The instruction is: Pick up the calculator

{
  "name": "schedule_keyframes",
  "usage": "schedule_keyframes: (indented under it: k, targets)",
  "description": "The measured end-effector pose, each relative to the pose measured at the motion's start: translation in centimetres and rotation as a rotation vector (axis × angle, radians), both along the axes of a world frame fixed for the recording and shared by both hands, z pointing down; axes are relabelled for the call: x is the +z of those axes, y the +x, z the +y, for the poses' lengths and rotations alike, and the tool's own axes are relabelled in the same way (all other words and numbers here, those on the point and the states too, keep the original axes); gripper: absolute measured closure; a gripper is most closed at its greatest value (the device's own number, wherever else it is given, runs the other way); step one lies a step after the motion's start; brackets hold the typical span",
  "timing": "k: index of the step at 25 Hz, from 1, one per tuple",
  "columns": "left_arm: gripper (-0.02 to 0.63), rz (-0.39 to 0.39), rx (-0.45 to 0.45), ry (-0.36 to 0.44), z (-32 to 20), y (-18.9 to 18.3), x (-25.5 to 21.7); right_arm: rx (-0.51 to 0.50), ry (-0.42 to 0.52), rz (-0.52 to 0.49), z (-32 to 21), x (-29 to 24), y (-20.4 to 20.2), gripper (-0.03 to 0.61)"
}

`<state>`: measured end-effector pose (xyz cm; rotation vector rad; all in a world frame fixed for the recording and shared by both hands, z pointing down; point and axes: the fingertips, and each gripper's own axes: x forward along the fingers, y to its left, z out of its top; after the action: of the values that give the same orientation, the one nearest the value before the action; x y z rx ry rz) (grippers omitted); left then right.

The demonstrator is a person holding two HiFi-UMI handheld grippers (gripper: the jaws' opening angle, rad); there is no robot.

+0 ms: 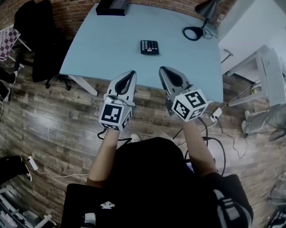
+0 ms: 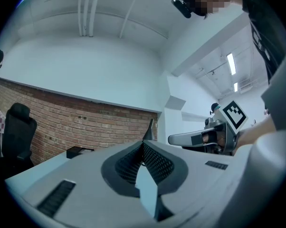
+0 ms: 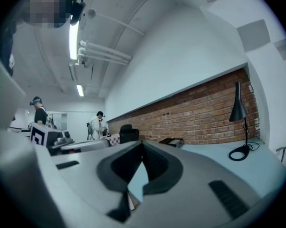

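Note:
The calculator (image 1: 149, 47), small and black with rows of keys, lies flat near the middle of the light blue table (image 1: 109, 42). Both grippers hover side by side over the table's near edge, short of the calculator. The left gripper (image 1: 132, 73) points toward the table, its jaws meeting at the tips with nothing between them (image 2: 145, 142). To its right, the right gripper (image 1: 162, 70) is likewise shut and empty (image 3: 142, 144). Neither gripper view shows the calculator; the jaws hide it.
A black box (image 1: 113, 6) sits at the table's far left edge by the brick wall. A black desk lamp (image 1: 207, 8) stands at the far right corner. A black office chair (image 1: 41, 37) stands left of the table. Cables lie on the wooden floor.

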<state>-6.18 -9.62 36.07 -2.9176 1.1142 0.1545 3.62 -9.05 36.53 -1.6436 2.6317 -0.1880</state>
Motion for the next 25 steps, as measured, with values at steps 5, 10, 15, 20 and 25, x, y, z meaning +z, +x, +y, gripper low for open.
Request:
schedule_keyframes:
  k: [5,10,15,20,25]
  targets:
    - [0.611,0.006,-0.011,-0.006,-1.0,-0.9,0.2,-0.008,-0.012,0.005,-1.1,0.4,-0.8,0.575]
    - [0.611,-0.001,-0.014,-0.017,-1.7,-0.5,0.7,-0.016,-0.017,0.0,-2.1,0.7,-0.6,0.575]
    - [0.611,-0.011,-0.032,-0.026,-3.3,-0.1,0.9,-0.023,-0.022,-0.015,-3.9,0.9,0.1,0.575]
    - [0.611,-0.019,-0.056,-0.022,-4.8,0.5,0.5,-0.044,-0.018,-0.029,-5.6,0.9,0.7,0.575]
    - [0.611,-0.032,-0.073,-0.023,-6.5,1.4,0.6,-0.06,-0.014,-0.039,-7.6,0.8,1.6,0.575]
